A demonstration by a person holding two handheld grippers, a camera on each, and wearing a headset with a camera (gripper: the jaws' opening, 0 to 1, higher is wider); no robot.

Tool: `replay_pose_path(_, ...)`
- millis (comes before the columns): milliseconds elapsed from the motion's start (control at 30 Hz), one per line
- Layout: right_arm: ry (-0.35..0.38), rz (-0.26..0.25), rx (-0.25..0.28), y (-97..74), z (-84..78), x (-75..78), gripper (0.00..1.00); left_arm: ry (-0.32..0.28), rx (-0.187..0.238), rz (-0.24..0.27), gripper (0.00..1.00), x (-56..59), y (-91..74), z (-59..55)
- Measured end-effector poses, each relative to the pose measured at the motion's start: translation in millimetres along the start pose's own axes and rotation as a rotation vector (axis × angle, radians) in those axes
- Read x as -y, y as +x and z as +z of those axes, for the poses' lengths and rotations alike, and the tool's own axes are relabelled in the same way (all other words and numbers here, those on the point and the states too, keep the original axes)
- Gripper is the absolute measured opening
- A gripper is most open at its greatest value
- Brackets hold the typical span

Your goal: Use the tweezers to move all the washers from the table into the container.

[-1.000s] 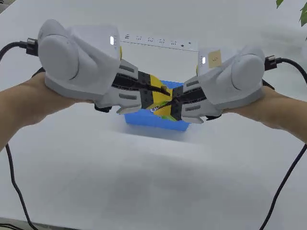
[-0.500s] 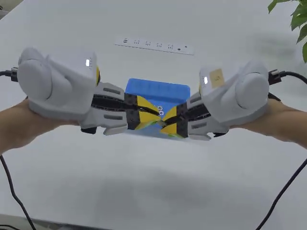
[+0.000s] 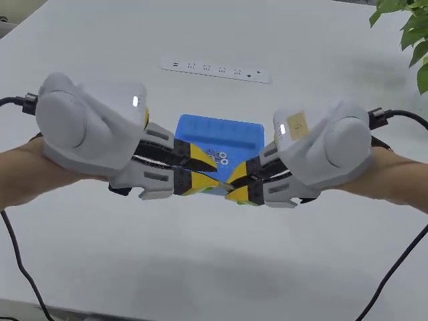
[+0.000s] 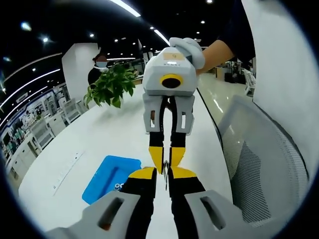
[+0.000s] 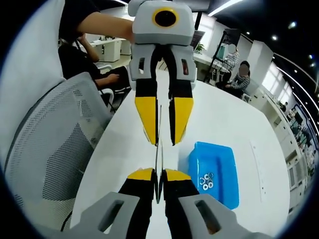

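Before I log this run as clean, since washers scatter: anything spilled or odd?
Nothing looks spilled: the washers lie together inside the blue container. The tweezers bridge the left gripper and right gripper, tip to tip.

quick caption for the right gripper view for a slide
Right gripper and facing left gripper with the tweezers between their jaws, beside a blue container holding washers.

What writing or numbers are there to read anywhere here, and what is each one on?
Nothing here reads clearly.
Tan label on the right tongs: a single mark, too blurred to read.
White power strip: tiny dark marks, too small to read.
Blue container: no text seen on it.
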State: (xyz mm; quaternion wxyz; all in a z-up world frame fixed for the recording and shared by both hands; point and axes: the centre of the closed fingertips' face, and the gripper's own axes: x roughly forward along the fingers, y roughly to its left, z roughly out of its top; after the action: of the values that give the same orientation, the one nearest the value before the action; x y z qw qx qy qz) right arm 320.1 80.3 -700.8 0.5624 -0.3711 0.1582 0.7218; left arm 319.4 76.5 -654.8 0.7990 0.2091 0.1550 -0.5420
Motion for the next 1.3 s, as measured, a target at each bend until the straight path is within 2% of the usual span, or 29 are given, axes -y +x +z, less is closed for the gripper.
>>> replay_pose_path(133, -0.011, 0.006, -0.01, 0.4, -1.2, -1.8, 0.07, 0.008, -0.039, -0.013, 0.17, 3.1, -0.6, -5.4)
replay_pose_path(300, -0.019, 0.011, -0.015, 1.0, -1.1, -3.9, 0.07, 0.006, -0.066, -0.03, 0.17, 7.0, -0.7, -9.3)
replay_pose_path(367, -0.021, 0.015, -0.014, 1.7, -0.1, -5.0, 0.07, 0.029, -0.099, -0.017, 0.16, 4.7, -0.2, -13.3)
replay_pose_path(500, -0.027, 0.016, -0.01, 2.4, 2.8, -5.2, 0.07, 0.041, -0.124, -0.045, 0.11, 8.6, 1.8, -17.0)
replay_pose_path(667, -0.025, 0.014, -0.015, 3.0, 1.3, -3.1, 0.07, 0.041, -0.125, -0.039, 0.08, 8.3, 2.7, -19.5)
replay_pose_path(733, -0.023, 0.012, -0.016, 3.1, 0.4, -2.4, 0.07, 0.035, -0.128, -0.035, 0.08, 7.9, 3.7, -24.0)
replay_pose_path(933, -0.011, 0.017, -0.013, 5.6, -1.9, -3.2, 0.07, 0.025, -0.172, -0.03, 0.08, 10.6, 9.4, -41.3)
replay_pose_path(1067, 0.01, 0.013, -0.015, 10.8, -6.6, -1.6, 0.07, -0.005, -0.199, -0.017, 0.08, 6.6, 15.0, -52.1)
replay_pose_path(1167, 0.011, -0.006, -0.054, 17.0, -17.0, 1.9, 0.07, -0.033, -0.222, -0.001, 0.08, 2.3, 23.5, -59.9)
replay_pose_path(1300, 0.061, -0.03, -0.093, 26.1, -33.5, 4.9, 0.08, -0.052, -0.295, 0.001, 0.08, -0.5, 39.1, -76.2)
